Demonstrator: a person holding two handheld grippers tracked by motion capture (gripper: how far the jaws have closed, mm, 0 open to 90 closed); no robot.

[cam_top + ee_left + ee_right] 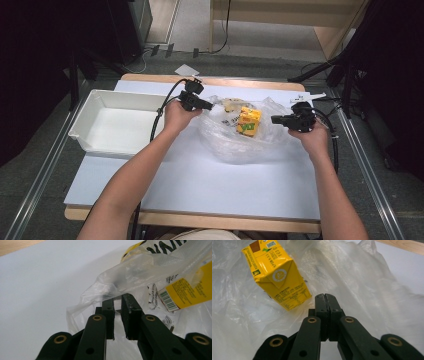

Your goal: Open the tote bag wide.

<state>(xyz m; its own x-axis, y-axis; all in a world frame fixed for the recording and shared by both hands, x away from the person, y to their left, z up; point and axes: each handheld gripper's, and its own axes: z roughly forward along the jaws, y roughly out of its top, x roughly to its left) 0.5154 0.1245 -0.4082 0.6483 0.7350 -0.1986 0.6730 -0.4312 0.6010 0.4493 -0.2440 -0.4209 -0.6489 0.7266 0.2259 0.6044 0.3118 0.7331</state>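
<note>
High view: clear plastic bag (245, 132) sat mid-frame on the white table (210, 185), a yellow drink carton (248, 121) inside it, a white bin (117, 122) at left. Left gripper (209, 105) was at the bag's left edge, right gripper (275, 120) at its right edge — carton between them.

Left gripper view added detail: jaws slightly apart, a fold of bag film (117, 282) lying at their tips; whether it was gripped, couldn't tell. Carton's barcode panel (186, 288) at right of frame.

Right gripper view: jaws pressed together — film pinched or not, unclear. Carton (277, 275) stood upper left of the tips, apart from them.
</note>
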